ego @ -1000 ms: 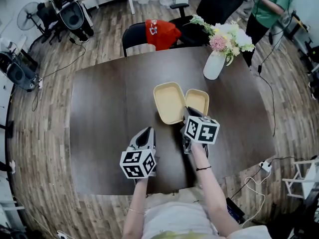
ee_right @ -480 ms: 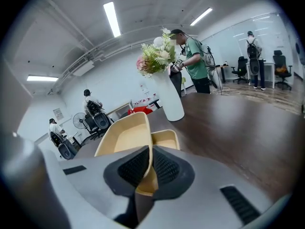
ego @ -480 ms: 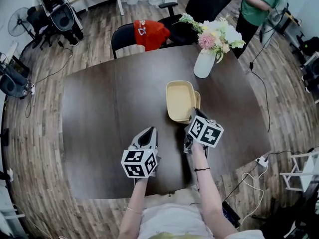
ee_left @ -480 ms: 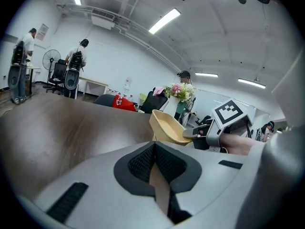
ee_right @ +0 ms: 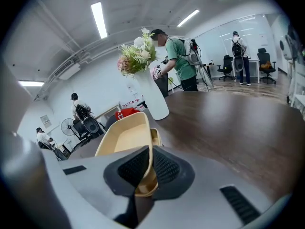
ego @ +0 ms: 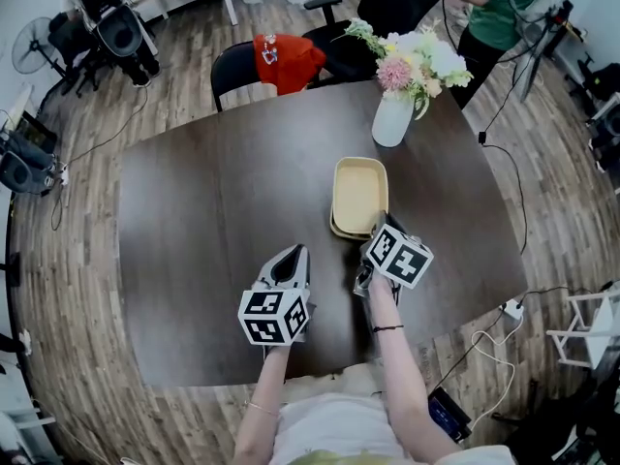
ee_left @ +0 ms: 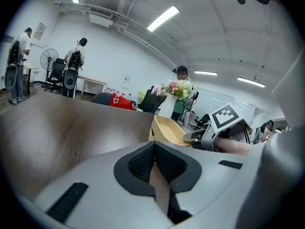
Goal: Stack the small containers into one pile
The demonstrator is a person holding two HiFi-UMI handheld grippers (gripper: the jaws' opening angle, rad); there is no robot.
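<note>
A beige container lies tilted on top of a second beige container on the dark table; only the lower one's edge shows. My right gripper is shut on the upper container's near rim. In the right gripper view the rim runs between the pads of the right gripper, and the lower container peeks out to the right. My left gripper hovers to the left of the pile, shut and empty. The left gripper view shows the left gripper closed, with the pile and the right gripper ahead of it.
A white vase of flowers stands just beyond the pile. A chair with a red cloth is at the table's far edge. A person in green stands at the back right. Cables and a power strip lie on the floor at right.
The right gripper has carried its container to the right, over the second one that stood beside it, and lowered it onto that one. The left gripper has shifted only slightly.
</note>
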